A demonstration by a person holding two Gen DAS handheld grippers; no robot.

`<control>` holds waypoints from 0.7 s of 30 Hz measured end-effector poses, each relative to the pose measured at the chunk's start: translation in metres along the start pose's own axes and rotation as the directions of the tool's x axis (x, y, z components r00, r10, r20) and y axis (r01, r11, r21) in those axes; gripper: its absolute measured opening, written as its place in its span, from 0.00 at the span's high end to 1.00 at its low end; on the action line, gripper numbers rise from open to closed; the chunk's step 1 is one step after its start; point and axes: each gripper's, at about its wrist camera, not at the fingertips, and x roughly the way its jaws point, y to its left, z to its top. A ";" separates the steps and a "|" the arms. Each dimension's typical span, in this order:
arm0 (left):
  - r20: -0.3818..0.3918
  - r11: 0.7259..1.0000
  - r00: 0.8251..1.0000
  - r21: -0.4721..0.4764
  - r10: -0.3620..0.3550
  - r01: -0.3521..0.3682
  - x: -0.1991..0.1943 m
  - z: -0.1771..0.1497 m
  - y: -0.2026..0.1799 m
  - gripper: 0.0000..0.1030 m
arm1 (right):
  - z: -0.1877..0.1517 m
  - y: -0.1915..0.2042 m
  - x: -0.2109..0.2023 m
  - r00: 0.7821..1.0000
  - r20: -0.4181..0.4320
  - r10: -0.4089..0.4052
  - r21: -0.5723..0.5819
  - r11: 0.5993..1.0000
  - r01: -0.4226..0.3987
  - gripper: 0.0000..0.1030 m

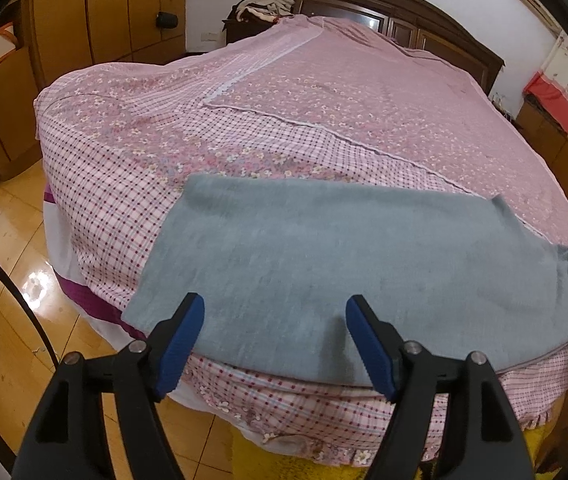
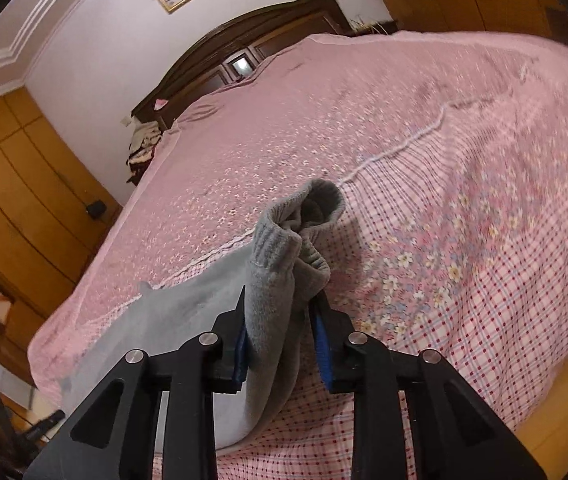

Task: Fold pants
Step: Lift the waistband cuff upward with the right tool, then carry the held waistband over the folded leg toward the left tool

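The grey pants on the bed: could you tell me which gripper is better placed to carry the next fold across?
Probably the right. The right gripper is shut on the ribbed cuff end of the grey pants, lifted off the bedspread. The left gripper hovers open over flat fabric, holding nothing.

Right gripper [image 2: 279, 320] jaws clamped on grey pants [image 2: 271, 272], ribbed cuff bunched above; pink floral bedspread [image 2: 444, 160] beneath

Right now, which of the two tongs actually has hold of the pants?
The right tongs: they are shut on the bunched ribbed cuff end of the grey pants. The left tongs hang open over the flat part, pinching nothing.
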 end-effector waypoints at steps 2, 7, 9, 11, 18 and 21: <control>0.001 1.000 1.000 0.001 0.000 0.000 0.000 0.000 -0.001 0.26 | 0.000 0.008 -0.001 1.000 0.003 -0.001 -0.035 0.999 0.001 0.75; -0.004 1.000 1.000 -0.006 -0.005 0.005 0.001 0.000 -0.003 0.26 | 0.000 0.034 -0.007 1.000 0.010 0.013 -0.129 0.992 -0.012 0.79; -0.007 1.000 1.000 -0.005 -0.010 0.010 0.002 0.000 -0.004 0.26 | -0.001 0.046 -0.008 1.000 0.012 0.016 -0.163 0.987 -0.014 0.80; -0.009 1.000 1.000 0.001 -0.013 0.013 0.002 0.000 -0.005 0.26 | -0.003 0.056 -0.007 1.000 0.009 0.021 -0.188 0.982 -0.019 0.81; -0.011 1.000 1.000 0.007 -0.016 0.016 0.002 0.000 -0.007 0.26 | -0.008 0.071 -0.001 0.999 -0.010 0.044 -0.216 0.975 -0.045 0.84; -0.017 1.000 1.000 0.005 -0.016 0.017 0.004 -0.001 -0.007 0.26 | -0.010 0.078 -0.002 0.998 -0.016 0.060 -0.234 0.970 -0.062 0.84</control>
